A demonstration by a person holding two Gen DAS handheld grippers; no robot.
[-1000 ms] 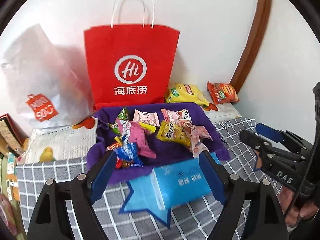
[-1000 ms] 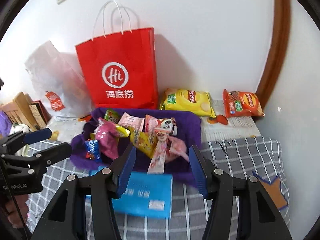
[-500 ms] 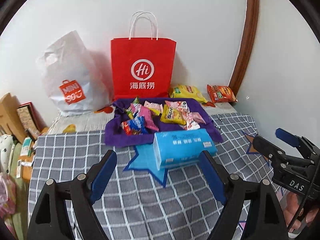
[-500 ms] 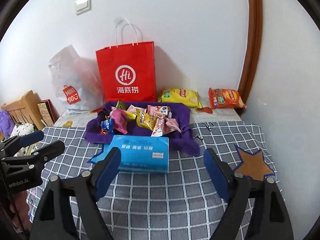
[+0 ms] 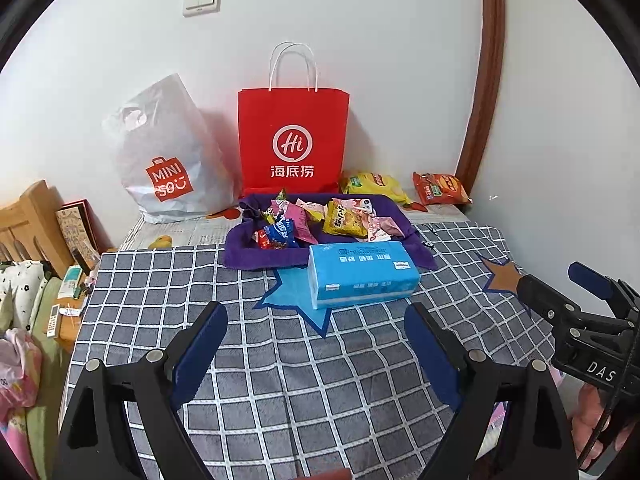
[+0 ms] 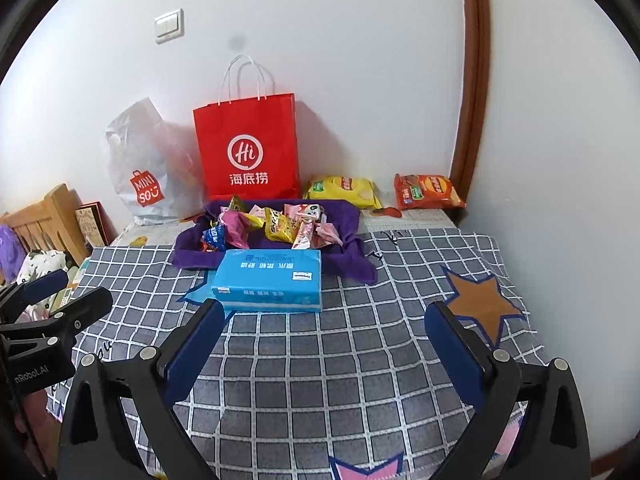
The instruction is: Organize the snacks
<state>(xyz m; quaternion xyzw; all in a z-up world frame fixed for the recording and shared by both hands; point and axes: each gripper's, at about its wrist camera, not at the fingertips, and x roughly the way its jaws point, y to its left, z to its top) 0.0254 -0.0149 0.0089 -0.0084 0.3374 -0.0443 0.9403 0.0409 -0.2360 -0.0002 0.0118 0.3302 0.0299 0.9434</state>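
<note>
Several small snack packets (image 5: 312, 222) (image 6: 276, 226) lie heaped in a purple cloth tray (image 5: 256, 258) (image 6: 188, 256) at the back of the checked cover. A blue tissue pack (image 5: 362, 274) (image 6: 270, 278) rests in front of the tray. A yellow chip bag (image 5: 372, 184) (image 6: 344, 190) and an orange chip bag (image 5: 440, 188) (image 6: 428, 192) lie by the wall. My left gripper (image 5: 316, 344) hangs well short of the tissue pack, its jaws opening with nothing between them. My right gripper (image 6: 324, 340) is likewise back from the pack, jaws opening wide and empty.
A red paper bag (image 5: 292, 140) (image 6: 248, 148) and a white plastic bag (image 5: 168, 160) (image 6: 144, 168) stand against the wall. A brown door frame (image 5: 480, 92) runs up the right. Wooden furniture and clutter (image 5: 36, 248) sit left of the grey checked cover (image 5: 280, 380).
Both grippers pulled back from the tray and tissue pack, which now look smaller and farther. The tissue pack, earlier between the jaws, lies free. The right jaws spread much wider.
</note>
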